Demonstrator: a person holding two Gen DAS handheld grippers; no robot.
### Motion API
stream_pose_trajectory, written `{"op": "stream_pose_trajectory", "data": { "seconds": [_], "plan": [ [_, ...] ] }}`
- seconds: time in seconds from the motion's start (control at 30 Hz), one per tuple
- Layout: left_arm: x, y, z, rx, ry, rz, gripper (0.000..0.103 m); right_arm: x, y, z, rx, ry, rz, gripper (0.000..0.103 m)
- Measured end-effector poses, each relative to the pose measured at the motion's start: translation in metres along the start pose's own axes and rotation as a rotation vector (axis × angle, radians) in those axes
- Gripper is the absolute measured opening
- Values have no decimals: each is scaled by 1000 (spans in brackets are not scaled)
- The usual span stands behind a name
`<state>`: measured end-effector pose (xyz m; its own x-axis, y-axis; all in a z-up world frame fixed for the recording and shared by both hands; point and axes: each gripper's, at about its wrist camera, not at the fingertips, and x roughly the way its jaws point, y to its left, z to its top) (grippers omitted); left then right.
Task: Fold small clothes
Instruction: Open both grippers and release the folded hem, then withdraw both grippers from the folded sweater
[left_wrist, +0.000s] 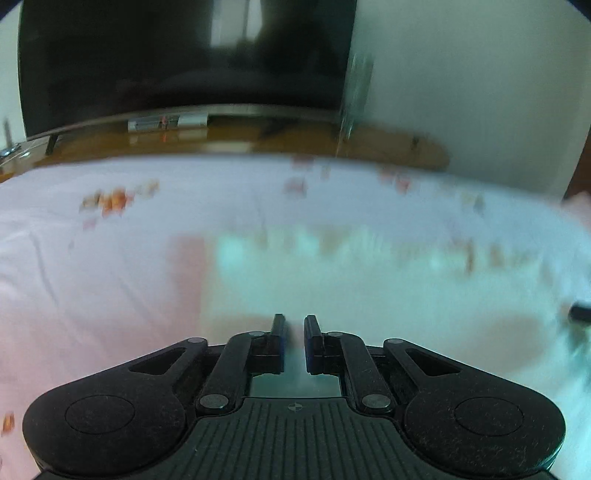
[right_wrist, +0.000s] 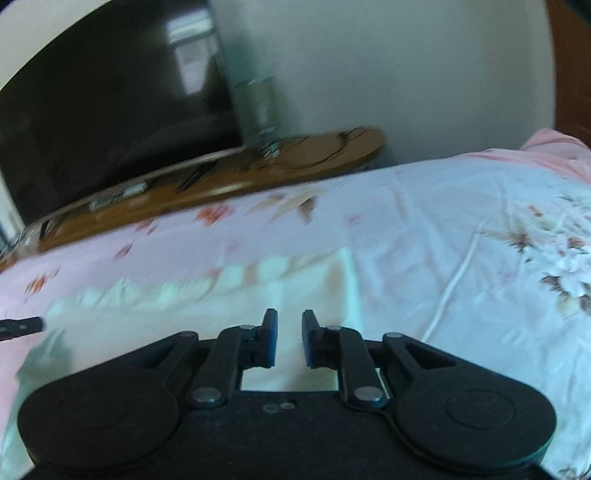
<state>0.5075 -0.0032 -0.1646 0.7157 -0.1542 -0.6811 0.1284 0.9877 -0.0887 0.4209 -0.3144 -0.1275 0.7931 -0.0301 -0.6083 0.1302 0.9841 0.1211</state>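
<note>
A pale mint small garment (left_wrist: 351, 284) lies spread on the pink floral bedsheet (left_wrist: 92, 280), badly blurred in the left wrist view. My left gripper (left_wrist: 294, 325) sits low over its near edge, jaws almost together, with a strip of mint cloth filling the narrow gap. In the right wrist view the same garment (right_wrist: 207, 295) shows a scalloped far edge. My right gripper (right_wrist: 289, 319) hovers over its right part, jaws a little apart and nothing between the pads. A dark fingertip of the other gripper (right_wrist: 22, 326) pokes in at the left edge.
A large black TV screen (left_wrist: 177, 59) stands on a wooden stand (right_wrist: 303, 155) past the bed's far edge. A clear glass vessel (right_wrist: 255, 107) stands beside the screen. A pink bundle (right_wrist: 554, 147) lies at the bed's far right. White wall behind.
</note>
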Motion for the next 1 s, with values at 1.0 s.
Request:
{"op": "stream_pose_trajectory", "data": {
  "seconds": [1.0],
  "plan": [
    [-135, -59, -121, 3, 55, 152, 9, -90, -28, -97, -166, 163, 31, 15]
  ]
}}
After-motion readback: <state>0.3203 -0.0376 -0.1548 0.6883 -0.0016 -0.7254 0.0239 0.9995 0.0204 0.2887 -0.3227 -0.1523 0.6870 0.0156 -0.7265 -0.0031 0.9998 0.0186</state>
